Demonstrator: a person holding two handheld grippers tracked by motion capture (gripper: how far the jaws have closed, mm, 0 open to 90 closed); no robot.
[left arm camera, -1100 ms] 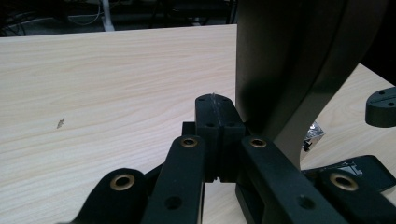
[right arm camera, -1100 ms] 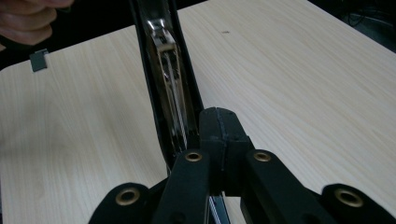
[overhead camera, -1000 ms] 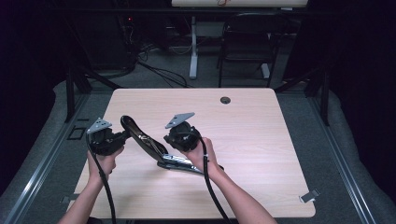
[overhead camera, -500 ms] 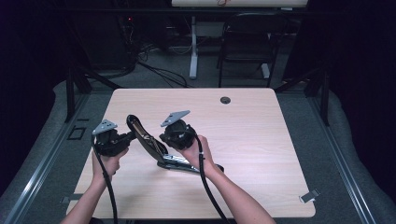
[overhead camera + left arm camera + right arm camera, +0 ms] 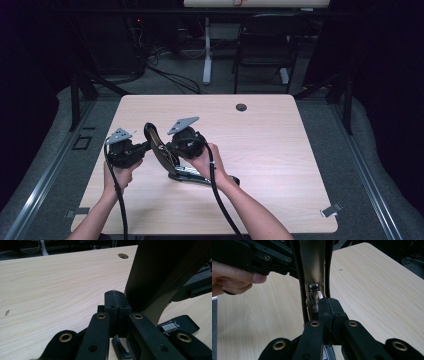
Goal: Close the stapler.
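A black stapler stands opened on the wooden table [image 5: 285, 150]. Its base [image 5: 202, 176] lies flat and its top arm [image 5: 159, 149] is swung up and leans left. My right gripper [image 5: 170, 148] is at the arm's right side. In the right gripper view its pads [image 5: 324, 310] are shut, with the edge of the arm's metal channel [image 5: 314, 270] running into the seam. My left gripper [image 5: 146, 146] reaches in from the left. Its jaws are shut [image 5: 117, 302], and the dark arm [image 5: 162, 277] rises just to their right.
A round cable hole [image 5: 241, 107] sits near the table's far edge. A chair [image 5: 262, 47] and a white table leg [image 5: 207, 60] stand beyond it. A small grey clip [image 5: 331, 210] lies by the table's near right corner. Bare wood spreads right of the stapler.
The left gripper has crept right and the right gripper has crept left, closing in on the raised arm. The arm's top has shifted slightly right. The base has stayed put.
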